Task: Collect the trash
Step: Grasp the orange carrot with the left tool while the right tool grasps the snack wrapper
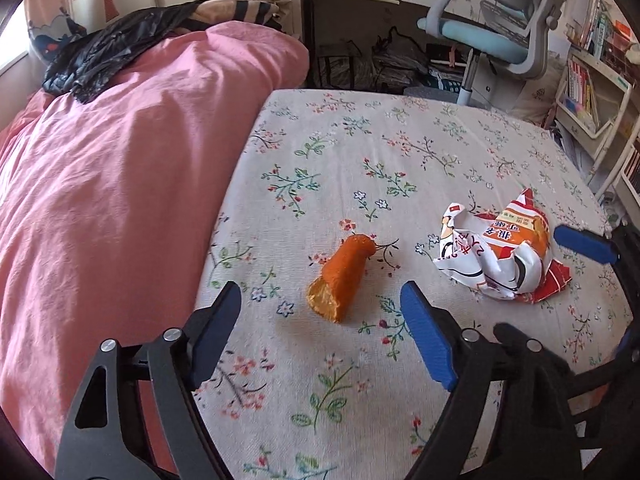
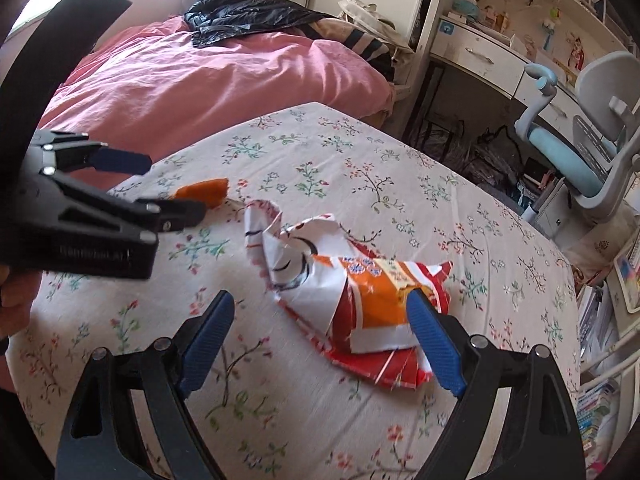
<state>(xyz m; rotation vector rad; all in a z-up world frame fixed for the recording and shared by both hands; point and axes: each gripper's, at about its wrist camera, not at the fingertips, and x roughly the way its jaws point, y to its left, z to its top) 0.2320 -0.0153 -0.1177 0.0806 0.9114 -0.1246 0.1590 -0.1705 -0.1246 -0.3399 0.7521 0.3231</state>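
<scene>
1. The left gripper (image 1: 320,304) has its jaws spread wide and holds nothing; an orange wrapper (image 1: 342,278) lies on the bed between and just beyond its blue pads (image 1: 428,344), untouched as far as the left wrist view shows
2. The right gripper (image 2: 318,312) is likewise wide apart and grips nothing; a crumpled white, orange and red snack bag (image 2: 352,284) lies between its fingers, and the right blue pad overlaps the bag's edge, though contact cannot be judged
3. Both pieces of trash lie on the floral bedsheet (image 1: 400,152), the snack bag (image 1: 500,252) to the right of the orange wrapper with bare sheet between them
4. A pink quilt (image 1: 120,168) is heaped along the left side of the bed with a black plastic bag (image 1: 100,60) on top of it; beyond the bed stand a desk (image 2: 480,60), a blue and grey chair (image 1: 500,36) and a bookshelf (image 1: 588,92)
5. Nothing lies between either gripper and its piece of trash
6. In the right wrist view the left gripper (image 2: 176,184) reaches in from the left, angled down over the orange wrapper (image 2: 204,192), with part of a hand (image 2: 16,300) visible at the left edge
</scene>
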